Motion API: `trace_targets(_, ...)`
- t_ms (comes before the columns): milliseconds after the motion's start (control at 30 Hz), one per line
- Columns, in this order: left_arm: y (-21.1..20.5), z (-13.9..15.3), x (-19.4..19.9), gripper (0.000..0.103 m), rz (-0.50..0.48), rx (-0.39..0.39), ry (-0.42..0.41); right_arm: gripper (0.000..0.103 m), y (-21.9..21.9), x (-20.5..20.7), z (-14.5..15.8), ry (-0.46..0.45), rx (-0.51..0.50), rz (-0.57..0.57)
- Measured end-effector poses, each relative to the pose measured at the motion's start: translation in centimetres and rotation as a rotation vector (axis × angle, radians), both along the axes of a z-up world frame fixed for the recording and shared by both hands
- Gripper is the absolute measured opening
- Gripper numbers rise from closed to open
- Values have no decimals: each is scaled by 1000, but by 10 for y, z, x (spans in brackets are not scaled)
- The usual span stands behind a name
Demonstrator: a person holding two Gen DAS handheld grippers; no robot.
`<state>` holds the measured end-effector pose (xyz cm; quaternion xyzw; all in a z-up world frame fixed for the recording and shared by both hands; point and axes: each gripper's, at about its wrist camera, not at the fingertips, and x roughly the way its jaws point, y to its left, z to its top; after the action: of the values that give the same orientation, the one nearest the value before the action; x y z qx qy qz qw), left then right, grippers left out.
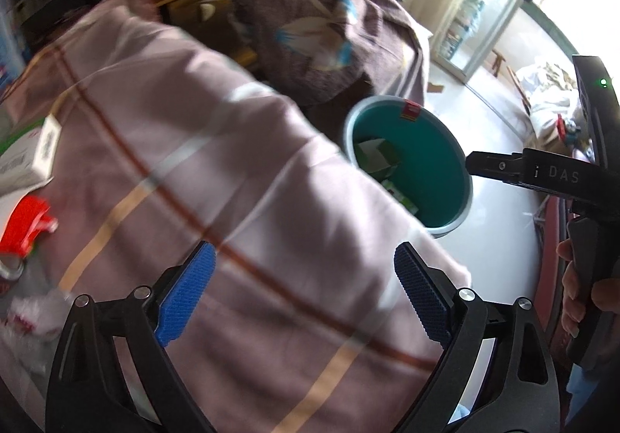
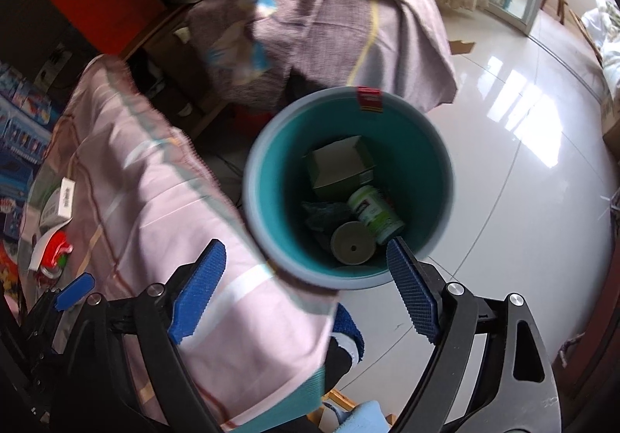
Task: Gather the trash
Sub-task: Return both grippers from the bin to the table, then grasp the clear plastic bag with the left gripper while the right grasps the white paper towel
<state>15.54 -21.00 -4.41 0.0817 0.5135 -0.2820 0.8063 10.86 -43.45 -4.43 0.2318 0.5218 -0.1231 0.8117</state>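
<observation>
Both claws spread wide, holding nothing — trash bin on the floor beside the cloth-covered surface
Left wrist: left claw (image 1: pixel 304 293) hangs over the pink checked cloth (image 1: pixel 201 169); white box (image 1: pixel 29 157) at its far left. Right wrist: right claw (image 2: pixel 306 283) gapes above the teal bin (image 2: pixel 422 169) — box (image 2: pixel 339 165), bottle (image 2: pixel 374 210) inside

- The teal bin (image 2: pixel 422 169) with a grey rim stands upright on the floor, just beside the cloth-covered table.
- Inside it lie a green-and-white box (image 2: pixel 339 165), a white bottle (image 2: pixel 374 210) with a green label on its side, a grey disc (image 2: pixel 352 242) and a dark blue rag (image 2: pixel 323 214).
- On the table lie a white box (image 1: pixel 37 152) and a red-and-white wrapper (image 1: pixel 27 225).
</observation>
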Motion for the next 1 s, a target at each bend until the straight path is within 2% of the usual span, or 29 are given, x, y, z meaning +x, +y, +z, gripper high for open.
trace_targets(467, 121, 15, -7, 95, 180, 10, -50, 81, 104, 26, 19, 9, -44, 213)
trace_targets(833, 236, 4, -3, 95, 290, 74, -74, 84, 188, 43, 5, 89, -46, 366)
trace_targets(1000, 274, -5, 4, 95, 315, 59, -53, 84, 220, 49, -2, 111, -53, 418)
